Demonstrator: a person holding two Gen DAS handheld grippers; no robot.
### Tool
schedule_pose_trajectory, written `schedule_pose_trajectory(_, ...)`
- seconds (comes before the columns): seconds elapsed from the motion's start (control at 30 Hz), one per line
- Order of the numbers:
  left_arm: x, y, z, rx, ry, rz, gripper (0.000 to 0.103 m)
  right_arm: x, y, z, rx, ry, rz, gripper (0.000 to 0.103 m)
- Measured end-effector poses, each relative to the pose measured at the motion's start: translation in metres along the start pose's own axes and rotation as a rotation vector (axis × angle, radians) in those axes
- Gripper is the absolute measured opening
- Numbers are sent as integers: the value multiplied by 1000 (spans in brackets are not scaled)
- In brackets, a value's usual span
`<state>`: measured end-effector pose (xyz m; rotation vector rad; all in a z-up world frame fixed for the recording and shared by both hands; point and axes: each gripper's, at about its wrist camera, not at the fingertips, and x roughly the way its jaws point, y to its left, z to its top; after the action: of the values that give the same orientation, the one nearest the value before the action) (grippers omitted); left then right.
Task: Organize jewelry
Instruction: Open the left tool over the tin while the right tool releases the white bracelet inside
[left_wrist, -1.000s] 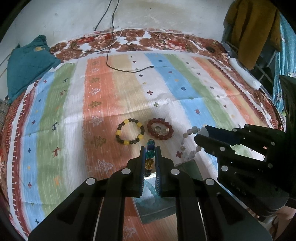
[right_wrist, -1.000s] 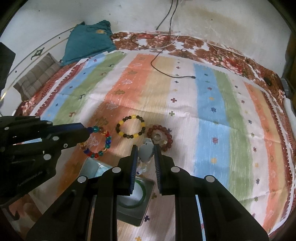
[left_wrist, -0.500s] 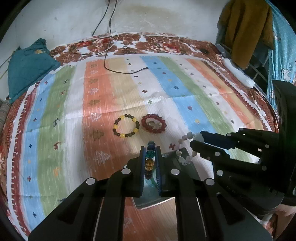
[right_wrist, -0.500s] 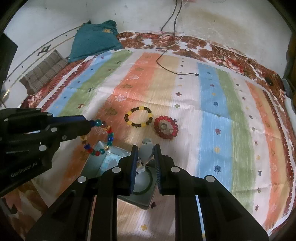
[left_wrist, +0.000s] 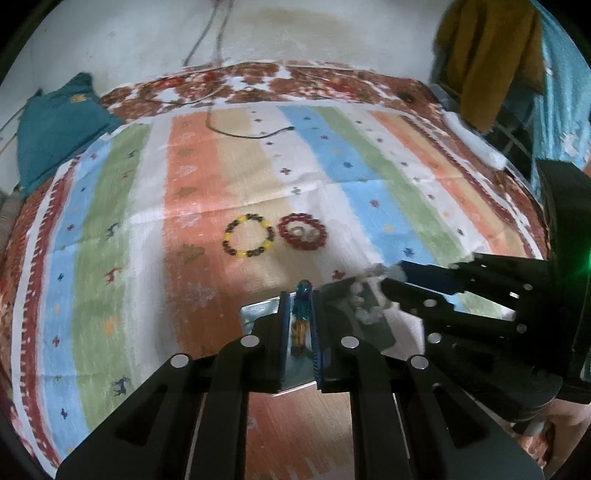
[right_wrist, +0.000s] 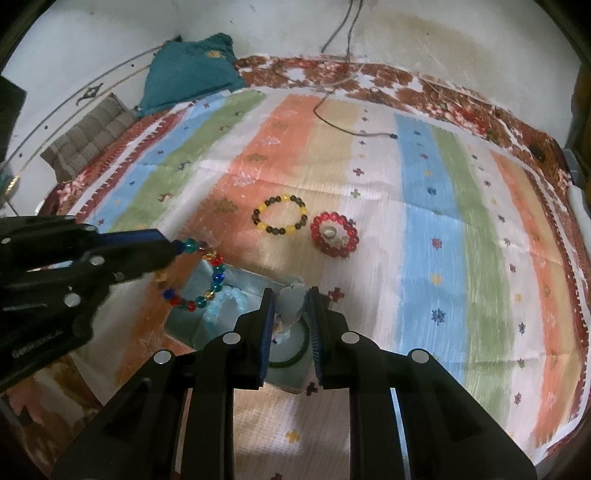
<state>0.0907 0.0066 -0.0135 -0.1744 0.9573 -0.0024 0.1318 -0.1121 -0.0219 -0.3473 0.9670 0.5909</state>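
Observation:
My left gripper (left_wrist: 300, 295) is shut on a multicoloured bead bracelet (right_wrist: 207, 275), which hangs over the open metal box (right_wrist: 181, 321). My right gripper (right_wrist: 291, 295) is shut on a white bead bracelet (left_wrist: 365, 295), held over the same box (left_wrist: 255, 310). The box holds a green bangle (right_wrist: 301, 350) and a pale blue bracelet (right_wrist: 225, 301). On the striped cloth beyond lie a yellow-and-dark bead bracelet (right_wrist: 280, 215) and a red bead bracelet (right_wrist: 334, 238) with a ring inside it.
A black cable (right_wrist: 347, 125) lies across the far cloth. A teal cushion (right_wrist: 188, 70) sits at the far left, a striped cushion (right_wrist: 88, 138) beside it. A mustard garment (left_wrist: 487, 55) hangs at the far right.
Both grippers have drawn back toward me with their bracelets, from over the cloth to above the metal box. The two bracelets on the cloth have not moved.

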Motion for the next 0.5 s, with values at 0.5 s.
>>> schedule_pose_trajectory(0.5, 5, 17, 4, -53, 11, 40, 26, 8, -16, 7, 41, 11, -60, 41)
